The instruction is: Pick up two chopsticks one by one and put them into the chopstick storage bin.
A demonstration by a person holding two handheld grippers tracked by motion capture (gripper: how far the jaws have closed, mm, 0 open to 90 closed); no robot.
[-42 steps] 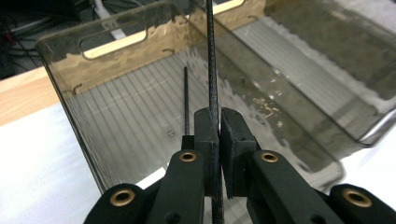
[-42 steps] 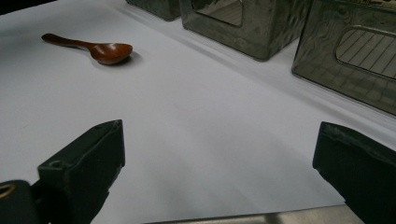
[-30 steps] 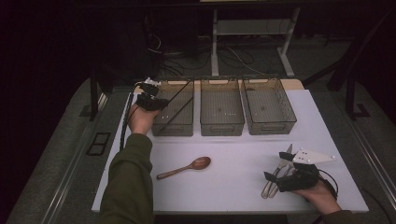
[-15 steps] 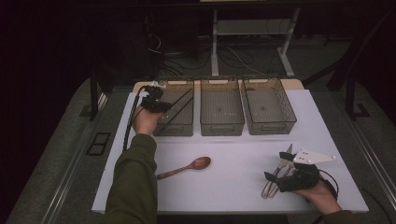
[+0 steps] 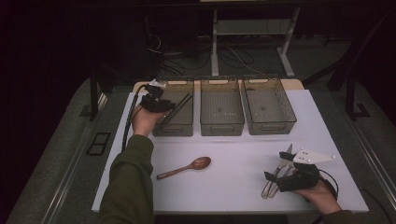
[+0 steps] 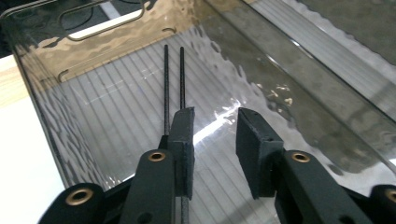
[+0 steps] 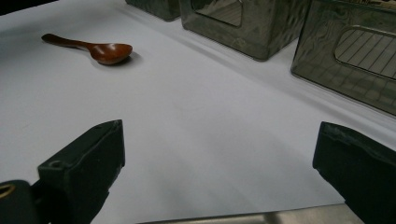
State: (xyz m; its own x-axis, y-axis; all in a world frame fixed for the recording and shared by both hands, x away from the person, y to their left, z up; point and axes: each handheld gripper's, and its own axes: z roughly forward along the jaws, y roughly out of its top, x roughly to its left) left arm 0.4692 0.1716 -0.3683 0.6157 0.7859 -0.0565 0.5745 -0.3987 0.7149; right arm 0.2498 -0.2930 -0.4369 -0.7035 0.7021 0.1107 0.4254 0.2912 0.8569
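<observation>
Left claw (image 6: 215,135) is over the left bin (image 5: 180,126), jaws just been easing apart, and the black chopsticks (image 6: 173,84) lie loose on the bin floor (beside one pad, not pinched). Right claw (image 7: 217,172) rests wide apart on the white desk (image 5: 233,182), the wooden spoon (image 5: 187,167) well off.

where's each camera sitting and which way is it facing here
High view: above the person's side, looking forward and down on the table; both forearms, left gripper, right gripper.
Left gripper view: on that gripper, looking into the left bin at the chopsticks; jaws just opened, nothing between.
Right gripper view: low over the table, its wide-open jaws facing the spoon.
Shared: spoon, bins.
</observation>
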